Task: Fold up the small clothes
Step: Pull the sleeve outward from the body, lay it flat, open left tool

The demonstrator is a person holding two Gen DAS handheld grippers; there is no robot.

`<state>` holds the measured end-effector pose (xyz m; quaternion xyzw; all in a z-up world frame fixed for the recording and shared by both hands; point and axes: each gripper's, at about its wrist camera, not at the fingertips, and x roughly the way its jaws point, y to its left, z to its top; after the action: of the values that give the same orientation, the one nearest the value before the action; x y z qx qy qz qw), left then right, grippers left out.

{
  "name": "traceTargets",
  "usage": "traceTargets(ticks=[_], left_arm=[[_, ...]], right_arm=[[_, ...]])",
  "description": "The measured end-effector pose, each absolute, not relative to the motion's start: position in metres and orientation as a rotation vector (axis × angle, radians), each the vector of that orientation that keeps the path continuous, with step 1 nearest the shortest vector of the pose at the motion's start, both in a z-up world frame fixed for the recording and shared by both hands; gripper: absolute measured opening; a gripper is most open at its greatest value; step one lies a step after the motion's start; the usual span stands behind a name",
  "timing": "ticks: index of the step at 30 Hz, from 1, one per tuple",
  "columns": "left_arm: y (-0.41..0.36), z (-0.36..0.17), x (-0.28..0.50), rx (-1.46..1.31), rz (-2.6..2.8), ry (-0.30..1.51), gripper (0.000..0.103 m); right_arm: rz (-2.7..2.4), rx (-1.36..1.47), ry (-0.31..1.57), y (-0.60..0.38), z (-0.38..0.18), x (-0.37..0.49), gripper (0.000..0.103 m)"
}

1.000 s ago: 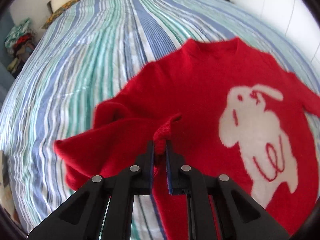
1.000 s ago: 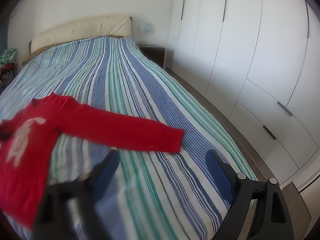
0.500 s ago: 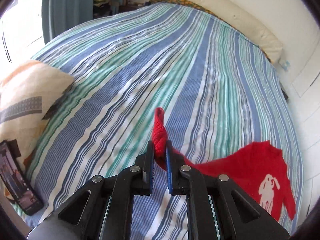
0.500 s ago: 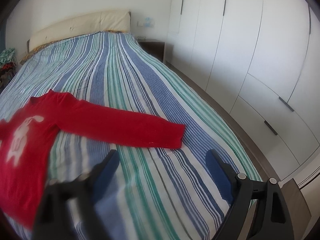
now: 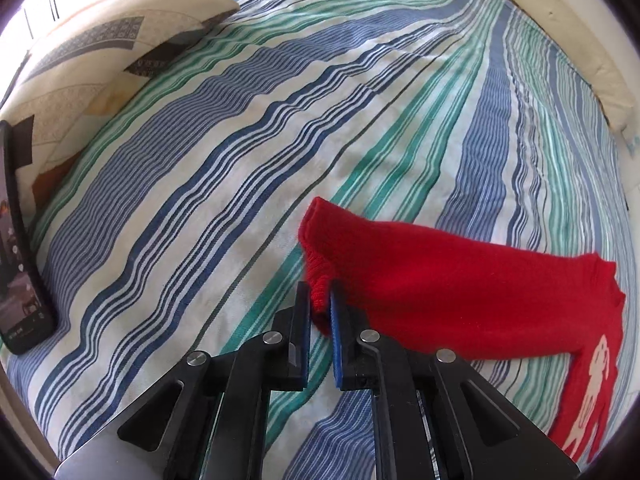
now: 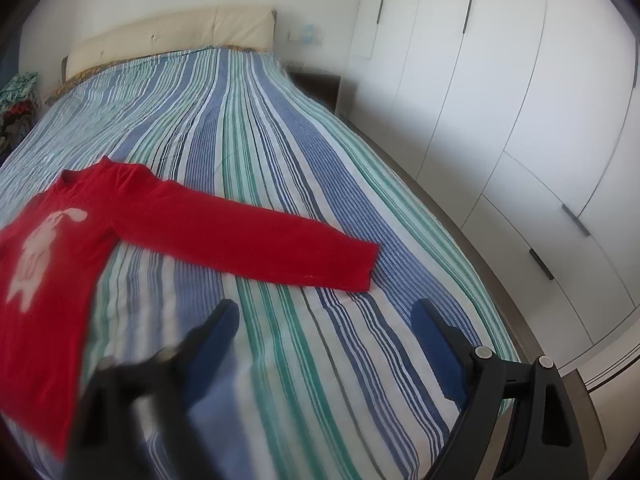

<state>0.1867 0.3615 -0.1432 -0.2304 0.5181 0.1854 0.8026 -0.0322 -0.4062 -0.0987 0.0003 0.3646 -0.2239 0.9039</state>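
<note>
- The red sweater (image 6: 52,264) lies spread flat near the bed's (image 6: 280,128) foot edge; nothing is folded yet.
- The left gripper (image 5: 319,312) pinches one sleeve cuff (image 5: 320,276), stretched outward.
- The right gripper (image 6: 324,320) hangs wide, empty, near the other sleeve (image 6: 248,240).

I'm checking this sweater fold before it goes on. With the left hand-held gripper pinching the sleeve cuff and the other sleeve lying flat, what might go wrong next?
1. The left hand-held gripper pinches only the cuff edge of the red sweater, so the knit may slip out when pulled.
2. A phone lies on the striped bedspread nearby; a swung sleeve might knock it.
3. The right hand-held gripper is open and off the other sleeve, so the body may drag along.
</note>
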Motion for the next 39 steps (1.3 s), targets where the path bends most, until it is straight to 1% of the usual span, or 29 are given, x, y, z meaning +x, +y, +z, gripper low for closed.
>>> traceTargets(ticks=[12,14,21,25,27,28,29,30,31,32,33,37,39], left_arm=[[0.363,-0.158,0.184,-0.484,0.426,1.111,0.007],[0.365,-0.159,0.184,-0.499,0.422,1.107,0.009],[0.372,-0.161,0.180,-0.547,0.389,1.102,0.011],[0.370,-0.159,0.180,-0.541,0.379,1.107,0.016],[0.369,-0.157,0.179,-0.543,0.375,1.112,0.022],[0.369,-0.155,0.178,-0.541,0.378,1.114,0.031],[0.368,-0.153,0.177,-0.537,0.383,1.117,0.046],[0.367,-0.151,0.176,-0.527,0.389,1.120,0.055],[0.365,-0.148,0.175,-0.511,0.403,1.122,0.074],[0.364,-0.145,0.174,-0.490,0.426,1.123,0.086],[0.363,-0.143,0.171,-0.472,0.445,1.123,0.087],[0.363,-0.135,0.161,-0.480,0.443,1.126,0.088],[0.361,-0.126,0.153,-0.477,0.446,1.098,0.088]], right_arm=[[-0.465,-0.005,0.746,-0.408,-0.098,-0.035,0.087],[-0.466,0.000,0.746,-0.409,-0.098,-0.035,0.087],[-0.471,-0.014,0.748,-0.406,-0.098,-0.034,0.087],[-0.471,-0.025,0.753,-0.404,-0.099,-0.033,0.087],[-0.470,-0.028,0.754,-0.403,-0.098,-0.033,0.087],[-0.470,-0.030,0.754,-0.403,-0.098,-0.033,0.087],[-0.470,-0.031,0.753,-0.403,-0.098,-0.033,0.087],[-0.470,-0.032,0.751,-0.402,-0.098,-0.034,0.087],[-0.470,-0.033,0.750,-0.402,-0.098,-0.034,0.087],[-0.470,-0.034,0.749,-0.402,-0.098,-0.034,0.087],[-0.470,-0.035,0.748,-0.401,-0.098,-0.034,0.087],[-0.469,-0.036,0.748,-0.401,-0.098,-0.034,0.087],[-0.470,-0.035,0.749,-0.401,-0.098,-0.034,0.087]])
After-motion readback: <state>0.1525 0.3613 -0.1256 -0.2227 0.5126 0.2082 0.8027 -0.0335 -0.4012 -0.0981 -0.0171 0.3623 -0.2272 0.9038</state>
